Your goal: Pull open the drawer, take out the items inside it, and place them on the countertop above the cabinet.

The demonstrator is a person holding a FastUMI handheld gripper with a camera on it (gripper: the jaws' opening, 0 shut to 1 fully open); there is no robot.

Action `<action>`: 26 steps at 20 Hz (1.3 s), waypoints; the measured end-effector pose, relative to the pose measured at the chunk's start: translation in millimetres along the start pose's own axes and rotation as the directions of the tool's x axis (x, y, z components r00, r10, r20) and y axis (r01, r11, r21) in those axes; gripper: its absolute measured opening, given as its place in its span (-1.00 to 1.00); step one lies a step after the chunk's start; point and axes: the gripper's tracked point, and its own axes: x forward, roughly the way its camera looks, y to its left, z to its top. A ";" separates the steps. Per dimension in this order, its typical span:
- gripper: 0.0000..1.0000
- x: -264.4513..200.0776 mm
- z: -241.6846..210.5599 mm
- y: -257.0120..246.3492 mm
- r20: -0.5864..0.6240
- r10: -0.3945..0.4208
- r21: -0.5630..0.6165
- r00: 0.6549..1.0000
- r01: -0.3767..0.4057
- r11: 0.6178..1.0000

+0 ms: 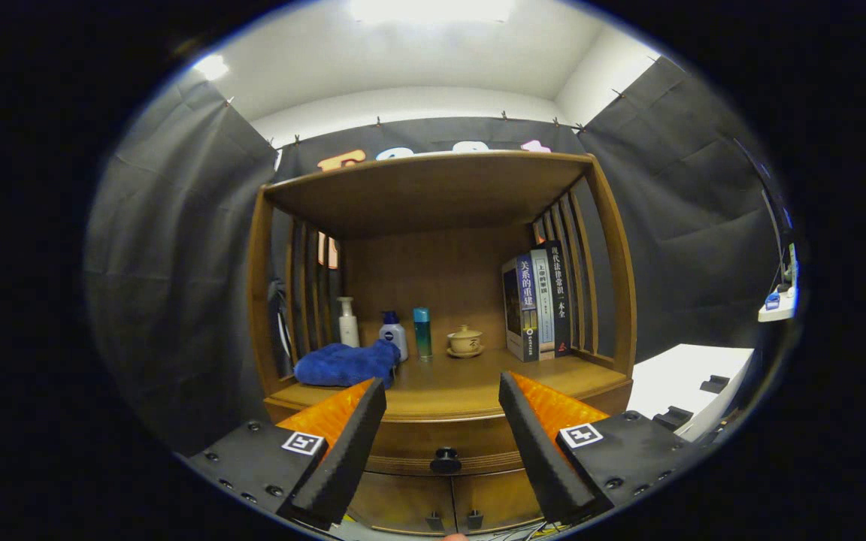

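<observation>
A: Gripper [442, 398]?
B: Fingers spread wide, holding nothing.
A: Drawer [444, 445]?
B: Closed, under the countertop [463, 387]; its knob [446, 459] sits between the fingers. Blue towel [346, 364] lies on the countertop.

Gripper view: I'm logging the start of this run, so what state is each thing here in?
drawer: closed, knob untouched
hand-held gripper: open, knob between its fingers, not touching
cabinet doors: shut
blue towel: crumpled on the countertop
books: upright
lidded cup: lid on
</observation>
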 end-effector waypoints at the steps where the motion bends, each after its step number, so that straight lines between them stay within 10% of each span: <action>1: 0.96 10.8 -11.1 -0.3 -0.012 -0.001 0.011 1.000 0.001 1.000; 12: 0.97 54.8 -137.1 -10.2 -0.181 -0.013 -0.035 0.983 0.007 0.999; 26: 0.03 77.2 -174.7 -11.9 -0.223 0.011 0.061 0.975 0.002 0.998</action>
